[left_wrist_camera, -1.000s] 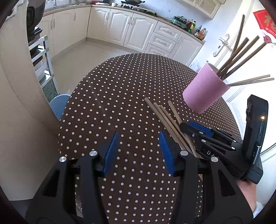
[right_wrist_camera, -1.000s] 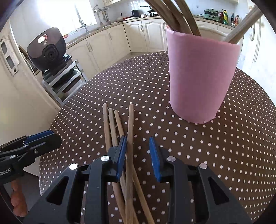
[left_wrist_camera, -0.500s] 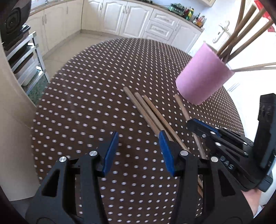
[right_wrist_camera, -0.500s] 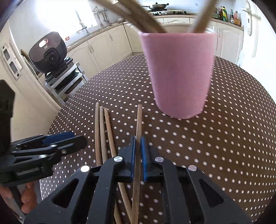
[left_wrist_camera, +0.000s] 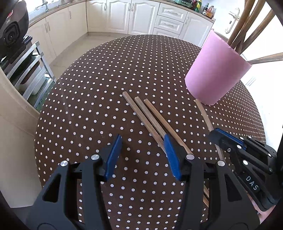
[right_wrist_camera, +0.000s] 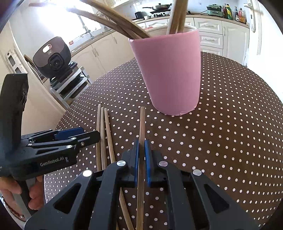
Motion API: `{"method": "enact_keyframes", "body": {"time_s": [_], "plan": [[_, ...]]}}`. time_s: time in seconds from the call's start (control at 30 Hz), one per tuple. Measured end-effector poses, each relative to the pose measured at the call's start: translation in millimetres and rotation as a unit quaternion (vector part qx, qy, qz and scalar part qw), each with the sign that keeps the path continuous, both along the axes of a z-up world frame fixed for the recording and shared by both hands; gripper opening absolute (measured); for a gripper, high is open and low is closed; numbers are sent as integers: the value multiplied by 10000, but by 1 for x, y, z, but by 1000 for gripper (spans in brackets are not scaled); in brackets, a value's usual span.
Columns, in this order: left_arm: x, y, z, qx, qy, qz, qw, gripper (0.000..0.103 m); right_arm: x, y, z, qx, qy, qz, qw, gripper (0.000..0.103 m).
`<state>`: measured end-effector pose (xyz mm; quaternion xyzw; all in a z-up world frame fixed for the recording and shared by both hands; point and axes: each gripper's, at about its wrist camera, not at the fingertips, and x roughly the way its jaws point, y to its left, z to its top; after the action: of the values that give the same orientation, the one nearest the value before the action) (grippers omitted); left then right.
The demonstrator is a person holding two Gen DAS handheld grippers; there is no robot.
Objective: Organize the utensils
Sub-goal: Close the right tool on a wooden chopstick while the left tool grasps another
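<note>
A single wooden chopstick (right_wrist_camera: 142, 127) is clamped between the blue pads of the right hand-held gripper (right_wrist_camera: 141, 155), its far tip lying close to the base of a pink cup (right_wrist_camera: 169, 74). The cup is stood upright on a round desk (left_wrist_camera: 106, 79) covered in a brown cloth with white dots, and several more chopsticks (right_wrist_camera: 113, 24) are seen leaning out of its rim. Three loose chopsticks (left_wrist_camera: 146, 115) are laid side by side on the cloth, just to the left of the gripped one in the right wrist view. The left hand-held gripper (left_wrist_camera: 143, 155) is held over the near ends of those three with its jaws apart; nothing is gripped between them, and its right pad is seen over the sticks, though contact cannot be told. In the left wrist view the right hand-held gripper is shown at the right edge, with the clamped chopstick running up to the foot of the cup. Cream kitchen cabinets (left_wrist_camera: 134, 16) are seen beyond the desk.
</note>
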<state>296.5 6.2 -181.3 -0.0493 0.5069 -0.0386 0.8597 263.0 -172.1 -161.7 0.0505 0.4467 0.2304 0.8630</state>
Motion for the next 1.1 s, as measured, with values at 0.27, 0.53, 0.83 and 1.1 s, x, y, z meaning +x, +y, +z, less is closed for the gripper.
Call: {"method": "enact_keyframes", "body": {"time_s": [0.27, 0.53, 0.83, 1.1], "plan": [[11, -4, -2, 45, 132, 190, 9997, 53, -3, -8, 0, 72, 35, -31, 10000, 6], [8, -5, -1, 228, 126, 25, 9997, 49, -6, -7, 4, 94, 29, 27, 9999, 6], [1, -10, -1, 386, 106, -370, 9985, 33, -3, -3, 0, -69, 184, 27, 9998, 9], [11, -12, -1, 663, 182, -376, 9969, 23, 11, 13, -3, -244, 260, 66, 9993, 9]]}}
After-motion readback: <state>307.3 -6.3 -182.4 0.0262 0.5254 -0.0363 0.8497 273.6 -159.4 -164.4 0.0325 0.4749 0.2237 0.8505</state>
